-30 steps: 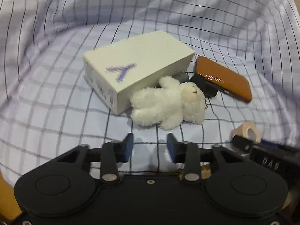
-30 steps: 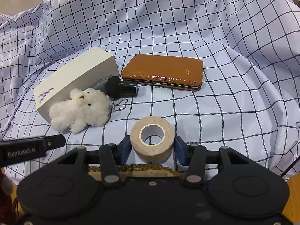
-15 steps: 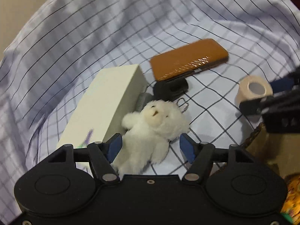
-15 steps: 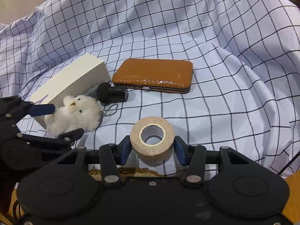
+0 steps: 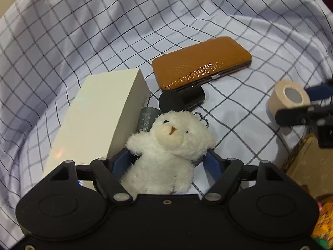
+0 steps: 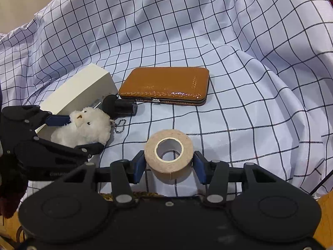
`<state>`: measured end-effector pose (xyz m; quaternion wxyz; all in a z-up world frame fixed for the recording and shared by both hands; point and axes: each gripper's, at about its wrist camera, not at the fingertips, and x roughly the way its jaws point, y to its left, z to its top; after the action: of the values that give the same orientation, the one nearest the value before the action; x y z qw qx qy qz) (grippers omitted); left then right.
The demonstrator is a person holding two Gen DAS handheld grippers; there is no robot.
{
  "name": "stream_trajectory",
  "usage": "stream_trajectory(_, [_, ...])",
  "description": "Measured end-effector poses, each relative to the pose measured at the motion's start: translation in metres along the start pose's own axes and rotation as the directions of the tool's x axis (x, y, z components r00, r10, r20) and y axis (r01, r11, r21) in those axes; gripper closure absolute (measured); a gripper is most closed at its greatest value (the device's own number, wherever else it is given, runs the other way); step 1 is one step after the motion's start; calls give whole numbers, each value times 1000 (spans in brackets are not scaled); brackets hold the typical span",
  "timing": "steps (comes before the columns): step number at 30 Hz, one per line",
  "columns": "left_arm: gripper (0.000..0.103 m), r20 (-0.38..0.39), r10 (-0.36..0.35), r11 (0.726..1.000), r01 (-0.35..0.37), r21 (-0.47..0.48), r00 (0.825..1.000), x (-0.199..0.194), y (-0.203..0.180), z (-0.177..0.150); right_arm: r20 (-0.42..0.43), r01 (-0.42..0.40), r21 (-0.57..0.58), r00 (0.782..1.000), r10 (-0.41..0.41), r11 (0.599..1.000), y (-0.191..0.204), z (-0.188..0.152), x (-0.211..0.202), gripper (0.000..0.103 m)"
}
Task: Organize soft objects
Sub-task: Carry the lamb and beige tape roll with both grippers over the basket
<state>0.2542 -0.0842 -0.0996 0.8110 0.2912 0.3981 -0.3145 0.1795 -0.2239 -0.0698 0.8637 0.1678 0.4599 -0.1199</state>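
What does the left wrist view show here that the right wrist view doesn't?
Left wrist only: a grey cylinder wedged beside the white box, and a woven basket edge at right.
Right wrist only: the tape roll straight down its hole.
Both: the white teddy bear, brown case, black object, checked cloth.

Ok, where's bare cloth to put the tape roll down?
Free: checked cloth right of the brown case, and between case and tape roll. Crowded: left, where white box, teddy bear and black cylinder bunch together.
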Motion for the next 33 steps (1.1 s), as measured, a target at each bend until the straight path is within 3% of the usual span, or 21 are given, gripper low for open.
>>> stream_trajectory(2, [36,22,-11,999,12,-45,1000,-3,3,-2,-1,2,0,1000,-2,1000,0,0,0,55])
stream_trajectory(6, [56,68,-29,993,37,-113,997,-15,5,-7,5,6,-1,1000,-6,1000,2,-2,-3,55])
stream_trajectory(9, [56,85,-55,982,70,-176,995,-26,5,-7,19,5,-7,1000,-5,1000,4,-3,-10,55])
stream_trajectory(14, [56,97,19,976,2,-217,995,-45,-9,-13,40,1,-20,999,0,1000,7,-6,-24,55])
stream_trajectory(23, [55,88,55,905,-13,-425,995,-113,-12,-37,114,-36,-70,992,44,997,13,-26,-80,55])
stream_trajectory(33, [55,123,172,817,-72,-572,977,-196,-30,-84,192,-108,-154,972,137,982,13,-75,-154,55])
